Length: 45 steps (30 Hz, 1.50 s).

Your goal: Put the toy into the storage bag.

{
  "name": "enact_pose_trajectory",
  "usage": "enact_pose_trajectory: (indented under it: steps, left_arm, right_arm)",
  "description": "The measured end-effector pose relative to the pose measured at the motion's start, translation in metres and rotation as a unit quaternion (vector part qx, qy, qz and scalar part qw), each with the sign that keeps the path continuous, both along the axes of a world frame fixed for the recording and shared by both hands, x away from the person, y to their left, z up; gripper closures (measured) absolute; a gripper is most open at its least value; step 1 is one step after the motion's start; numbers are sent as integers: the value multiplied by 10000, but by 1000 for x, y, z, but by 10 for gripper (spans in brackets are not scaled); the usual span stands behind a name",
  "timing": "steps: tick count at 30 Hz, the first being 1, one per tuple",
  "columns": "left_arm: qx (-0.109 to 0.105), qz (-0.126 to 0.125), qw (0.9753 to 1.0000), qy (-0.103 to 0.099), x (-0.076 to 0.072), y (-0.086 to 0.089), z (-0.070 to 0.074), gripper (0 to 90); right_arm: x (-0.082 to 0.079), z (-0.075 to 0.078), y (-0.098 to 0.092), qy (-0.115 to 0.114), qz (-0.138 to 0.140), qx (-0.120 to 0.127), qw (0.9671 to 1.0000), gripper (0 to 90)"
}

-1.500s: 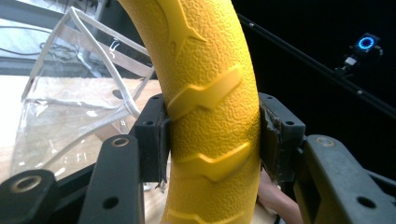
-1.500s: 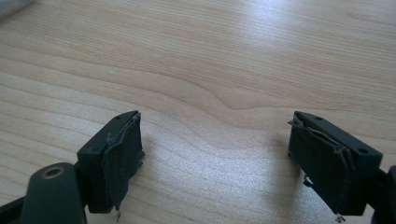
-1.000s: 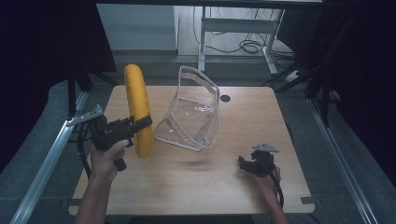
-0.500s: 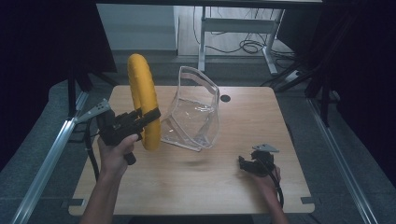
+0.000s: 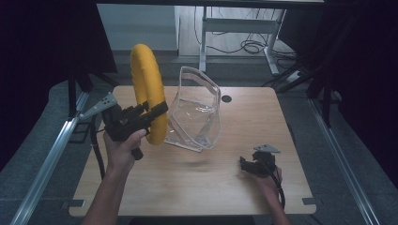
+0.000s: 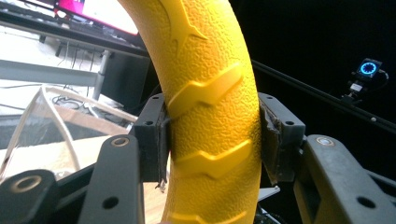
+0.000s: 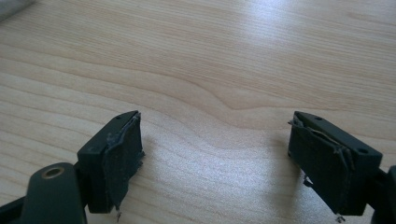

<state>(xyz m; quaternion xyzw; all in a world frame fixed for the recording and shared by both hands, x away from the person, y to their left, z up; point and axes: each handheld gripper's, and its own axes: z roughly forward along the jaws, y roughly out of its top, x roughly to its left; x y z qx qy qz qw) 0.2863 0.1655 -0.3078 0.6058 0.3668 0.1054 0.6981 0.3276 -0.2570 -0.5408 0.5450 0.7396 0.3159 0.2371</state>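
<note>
Forearms come in over the near edge of the table [image 5: 197,206]. Your right gripper [image 5: 248,165] sits low near the near-right corner, resting on or just over the wood, can't tell which; jaws spread wide w/ nothing between them but bare grain, worn pads [image 7: 120,161] fraying at the edges. Your left hand [image 5: 123,150] is up over the left side, abt mid-depth, w/ the left gripper [image 5: 158,108] clamped on the yellow ring [image 5: 146,89]. In the left gripper view both pads press the ring's flanks, pebbled skin and raised chevron ribs running between them. Ring's held on edge, roughly upright, off the table, its lower arc below the jaws and its top rising past the far-left edge in the high view. Just beside it, toward mid-table, a clear plastic container [image 5: 197,112] stands tilted on the wood; whether ring and container touch, can't tell. Small dark hole [image 5: 227,99] in the tabletop near the far edge.
</note>
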Motion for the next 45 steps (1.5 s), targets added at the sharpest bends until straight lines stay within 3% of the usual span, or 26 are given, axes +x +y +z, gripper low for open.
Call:
enact_pose_trajectory:
  steps: [14, 45]
  left_arm:
    - [58, -167, 9996, -228, 0, -29, 24, 506]
    - [235, -466, 9975, -473, 12, -83, 50, 506]
  right_arm:
    - [0, 0, 0, 4, -12, 12, 10000, 177]
    - [0, 0, 0, 5, 1, 2, 10000, 177]
